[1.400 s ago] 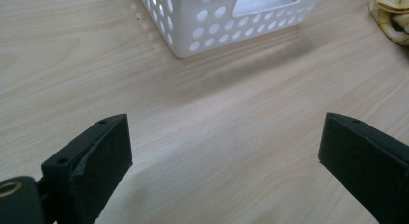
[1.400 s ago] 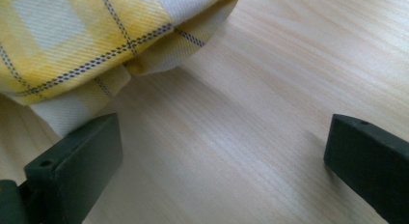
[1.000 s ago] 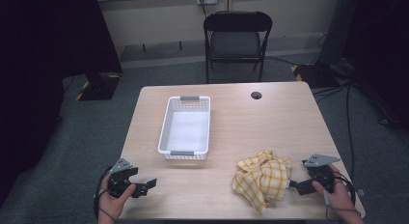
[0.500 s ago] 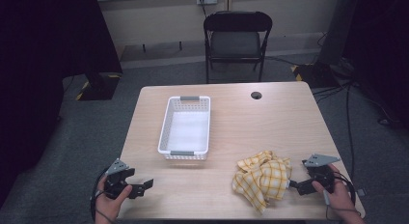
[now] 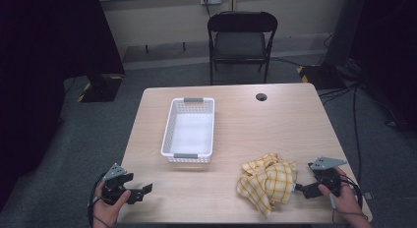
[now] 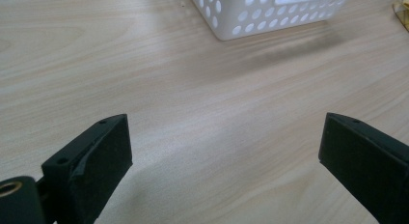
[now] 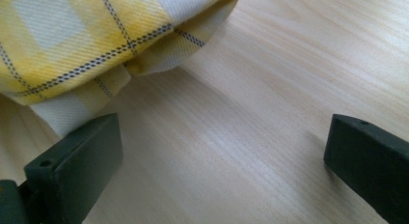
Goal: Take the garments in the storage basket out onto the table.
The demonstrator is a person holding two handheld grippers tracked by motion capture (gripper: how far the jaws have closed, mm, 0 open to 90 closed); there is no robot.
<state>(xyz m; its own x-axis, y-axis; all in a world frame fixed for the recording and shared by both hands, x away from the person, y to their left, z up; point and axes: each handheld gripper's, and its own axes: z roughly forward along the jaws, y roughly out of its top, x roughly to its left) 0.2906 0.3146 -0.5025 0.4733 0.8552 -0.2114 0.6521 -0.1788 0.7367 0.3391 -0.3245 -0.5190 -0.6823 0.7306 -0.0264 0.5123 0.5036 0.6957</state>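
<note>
**Both grippers open at the near edge, yellow cloth beside the right one**

In the high view a crumpled yellow checked cloth [image 5: 268, 181] lies on the wooden table [image 5: 275, 125], at about 5 o'clock from the table's centre, near the person's edge. The right gripper [image 5: 301, 188] sits just at the cloth's 3 o'clock side, held in the person's right hand [image 5: 339, 196], with its grey three-cornered plate on top. In the right gripper view the two black jaws stand wide apart with bare wood between them; the cloth [image 7: 96, 40] hangs over the upper left of that view, and its pale edge comes down just beside the left jaw, though contact cannot be told. Nothing is held.

The left gripper [image 5: 142, 191] rests at about 7 o'clock on the table, close to the near edge, in the person's left hand [image 5: 110, 206]. In the left gripper view its jaws are spread wide over bare wood, gripping nothing.

A white perforated basket [image 5: 189, 129] stands at about 10 o'clock from the table's centre, well apart from the cloth; its corner [image 6: 260, 14] shows at 12 o'clock in the left gripper view. A black folding chair [image 5: 241, 39] stands beyond the table's far edge.
</note>
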